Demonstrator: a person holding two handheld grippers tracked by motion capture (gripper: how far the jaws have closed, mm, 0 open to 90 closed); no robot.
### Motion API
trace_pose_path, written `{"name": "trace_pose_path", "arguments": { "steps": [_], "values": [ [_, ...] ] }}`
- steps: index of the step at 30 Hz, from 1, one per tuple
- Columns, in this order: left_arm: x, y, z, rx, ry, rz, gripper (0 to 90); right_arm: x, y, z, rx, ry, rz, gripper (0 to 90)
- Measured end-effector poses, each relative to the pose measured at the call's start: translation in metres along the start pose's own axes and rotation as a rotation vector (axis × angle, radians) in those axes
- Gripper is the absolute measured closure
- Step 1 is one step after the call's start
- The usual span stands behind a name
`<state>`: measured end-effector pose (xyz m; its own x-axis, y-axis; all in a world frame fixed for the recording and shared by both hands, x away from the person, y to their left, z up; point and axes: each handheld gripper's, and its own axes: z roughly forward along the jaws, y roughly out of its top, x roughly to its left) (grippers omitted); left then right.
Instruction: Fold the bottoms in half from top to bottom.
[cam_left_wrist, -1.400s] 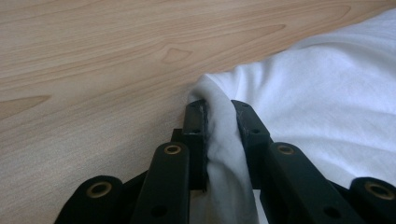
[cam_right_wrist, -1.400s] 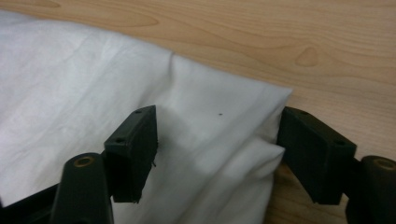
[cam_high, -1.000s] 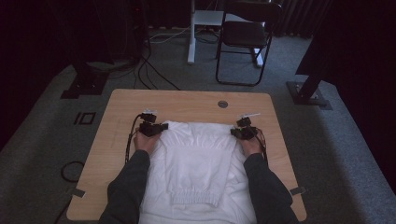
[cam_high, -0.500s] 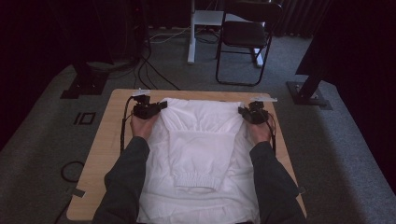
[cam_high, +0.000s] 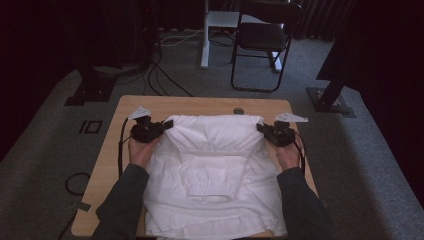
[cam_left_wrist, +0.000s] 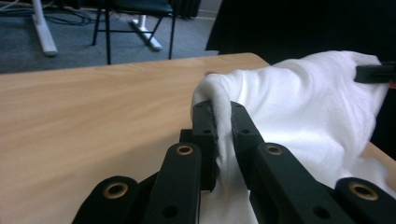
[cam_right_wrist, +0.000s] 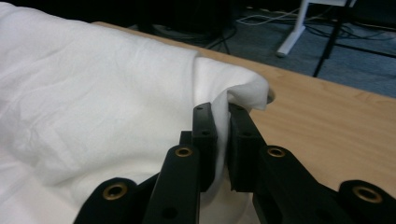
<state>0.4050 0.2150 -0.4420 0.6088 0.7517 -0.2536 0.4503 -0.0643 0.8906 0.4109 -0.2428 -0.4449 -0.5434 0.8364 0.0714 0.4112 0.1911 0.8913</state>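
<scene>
Dim room, grey carpet, pale wooden table (cam_high: 115, 165) under the work. Left gripper (cam_high: 165, 124) clamped narrow on a fold of white garment (cam_high: 215, 165), cloth squeezed between the pads in the left gripper view (cam_left_wrist: 219, 135). Right gripper (cam_high: 260, 128) likewise pinched tight on the opposite corner of that fold (cam_right_wrist: 224, 112). Both sets of jaws turned inward, facing each other across the cloth. Between them, a raised band of fabric stretched from one grip to the other, lifted off the tabletop. Below that band, toward the person, rest of the garment spread flat, a ribbed cuff or hem (cam_high: 212, 187) lying near the middle. Behind each gripper, a hand: left hand (cam_high: 141, 150) and right hand (cam_high: 289, 155), wrists roughly straight, dark-sleeved forearms angled in from the near edge and splayed apart. Cable (cam_high: 120, 145) looped down beside the left wrist. Beyond the grippers, bare tabletop with a small round grommet (cam_high: 238, 110). Farther off, a black folding chair (cam_high: 265, 35) and cords on the floor.
</scene>
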Motion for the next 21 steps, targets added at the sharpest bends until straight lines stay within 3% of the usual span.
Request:
{"name": "trace_pose_path", "arguments": {
  "steps": [6, 12, 18, 19, 21],
  "values": [
    [-0.023, -0.036, -0.025, 0.027, -0.028, 0.043, 84.4, 0.017, -0.034, -0.026, 0.034, 0.033, -0.043, 86.3],
    [-0.043, -0.07, -0.03, 0.113, 0.006, 0.108, 84.0, 0.027, -0.069, -0.026, 0.097, 0.051, -0.048, 86.8],
    [-0.044, -0.104, -0.024, 0.209, 0.022, 0.087, 82.5, 0.029, -0.1, -0.019, 0.15, 0.105, 0.011, 85.9],
    [-0.043, -0.107, -0.022, 0.219, 0.022, 0.081, 82.1, 0.03, -0.103, -0.018, 0.155, 0.116, 0.01, 83.6],
    [-0.043, -0.108, -0.02, 0.219, 0.036, 0.078, 78.0, 0.029, -0.104, -0.018, 0.147, 0.139, 0.014, 62.8]
  ]
}}
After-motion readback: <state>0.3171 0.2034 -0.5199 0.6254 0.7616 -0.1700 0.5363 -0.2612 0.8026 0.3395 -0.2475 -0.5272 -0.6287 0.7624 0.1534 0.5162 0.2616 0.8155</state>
